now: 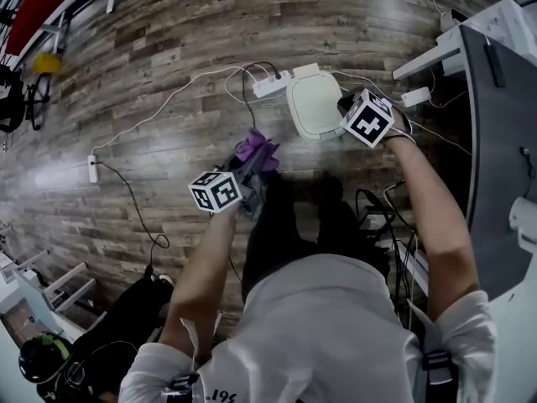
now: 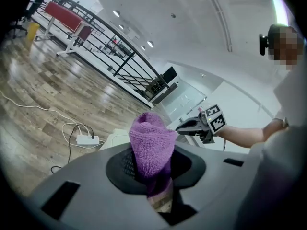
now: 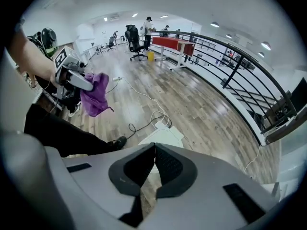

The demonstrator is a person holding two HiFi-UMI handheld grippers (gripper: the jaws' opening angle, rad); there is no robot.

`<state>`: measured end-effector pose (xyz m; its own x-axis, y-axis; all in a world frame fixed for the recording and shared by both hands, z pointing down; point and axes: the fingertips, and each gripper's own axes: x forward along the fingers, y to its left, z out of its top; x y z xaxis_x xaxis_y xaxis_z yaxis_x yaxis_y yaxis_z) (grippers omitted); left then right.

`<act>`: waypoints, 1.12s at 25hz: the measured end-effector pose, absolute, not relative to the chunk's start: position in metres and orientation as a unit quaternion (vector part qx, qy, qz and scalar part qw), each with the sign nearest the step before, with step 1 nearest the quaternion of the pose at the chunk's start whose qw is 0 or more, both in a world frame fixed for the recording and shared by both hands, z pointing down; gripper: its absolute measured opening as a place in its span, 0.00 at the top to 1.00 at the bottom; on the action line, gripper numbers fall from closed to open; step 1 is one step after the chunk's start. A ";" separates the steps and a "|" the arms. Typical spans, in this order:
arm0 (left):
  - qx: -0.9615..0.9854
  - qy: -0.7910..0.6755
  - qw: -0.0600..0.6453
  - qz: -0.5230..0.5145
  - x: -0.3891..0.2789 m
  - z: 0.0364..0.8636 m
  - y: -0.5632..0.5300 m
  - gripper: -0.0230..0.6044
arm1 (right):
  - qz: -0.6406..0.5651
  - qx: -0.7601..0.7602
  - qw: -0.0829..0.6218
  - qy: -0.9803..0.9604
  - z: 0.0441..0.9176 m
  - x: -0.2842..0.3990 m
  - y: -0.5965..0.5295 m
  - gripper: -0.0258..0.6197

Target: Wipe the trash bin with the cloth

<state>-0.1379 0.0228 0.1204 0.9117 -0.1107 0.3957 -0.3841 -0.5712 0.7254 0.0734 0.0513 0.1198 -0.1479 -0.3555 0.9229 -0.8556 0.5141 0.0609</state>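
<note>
1. Concealment, trash bin: in the head view the trash bin (image 1: 312, 103) shows only its lid. Its walls cannot be seen, and the right gripper (image 1: 346, 104) covers its right edge. In both gripper views, each gripper's own body cuts off most of the bin.
2. Concealment, left gripper: in the head view the cloth (image 1: 256, 151) hides the tips of the left gripper (image 1: 250, 171).
3. Left gripper jaws: clamped on the cloth (image 2: 151, 143), which stands up between the pads as a rolled tuft.
4. Right gripper jaws (image 3: 154, 159): pressed together, nothing between them.
5. Clearance: the wood floor (image 1: 168, 40) lies open beyond and to the left of the bin. A power strip (image 1: 270, 85) with cords (image 1: 168, 103) lies just beside the bin's far left corner. A desk (image 1: 495, 99) edge runs close along the right arm.
6. Appearance, bin: pale, rounded-square lid. It stands on the floor ahead of the person's legs (image 1: 285, 225), just beside the right gripper and apart from the left gripper.
7. Appearance, cloth: purple, looped towel texture, bunched, hanging clear of the bin.
</note>
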 end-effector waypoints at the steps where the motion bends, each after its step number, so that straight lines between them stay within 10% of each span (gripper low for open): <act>1: 0.873 -0.150 0.439 0.150 -0.135 0.115 0.029 0.83 | 0.250 0.430 0.489 -0.716 0.118 0.076 0.059 0.95; 28: 0.863 -0.224 0.428 0.146 -0.117 0.084 0.142 0.83 | 0.301 0.543 0.380 -0.686 0.128 0.127 0.203 0.95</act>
